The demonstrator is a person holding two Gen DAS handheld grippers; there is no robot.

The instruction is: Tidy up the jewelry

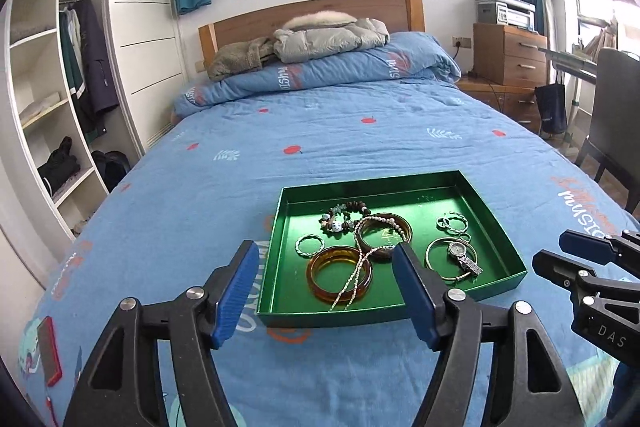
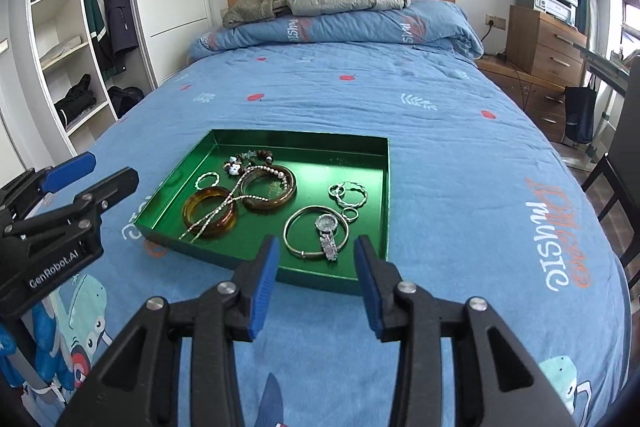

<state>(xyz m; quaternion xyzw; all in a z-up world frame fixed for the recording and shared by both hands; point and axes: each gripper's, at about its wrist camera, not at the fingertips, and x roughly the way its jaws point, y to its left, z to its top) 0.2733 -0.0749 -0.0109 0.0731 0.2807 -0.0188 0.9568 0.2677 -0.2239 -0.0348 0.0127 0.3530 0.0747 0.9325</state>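
A shallow green tray (image 1: 368, 183) (image 2: 300, 137) lies on the blue bedspread. In it are an amber bangle (image 1: 334, 251) (image 2: 190, 207), a brown bangle (image 1: 384, 217) (image 2: 290, 187), a silver chain (image 1: 354, 279) draped across both, a beaded bracelet (image 1: 348, 207), twisted silver hoops (image 1: 454, 223) (image 2: 352, 195), and a watch (image 1: 456, 249) (image 2: 327, 223) lying over a thin silver bangle (image 2: 290, 227). My left gripper (image 1: 325, 245) (image 2: 112, 167) hovers open before the tray's near left edge. My right gripper (image 2: 317, 241) (image 1: 552, 250) hovers open by the near right edge. Neither holds anything.
A red flat object (image 1: 50, 351) lies on the bed at the near left. A folded duvet (image 1: 320, 75) and jackets (image 1: 332, 39) sit by the headboard. An open wardrobe (image 1: 60, 87) stands left; wooden drawers (image 1: 508, 55) and a dark chair (image 1: 612, 131) stand right.
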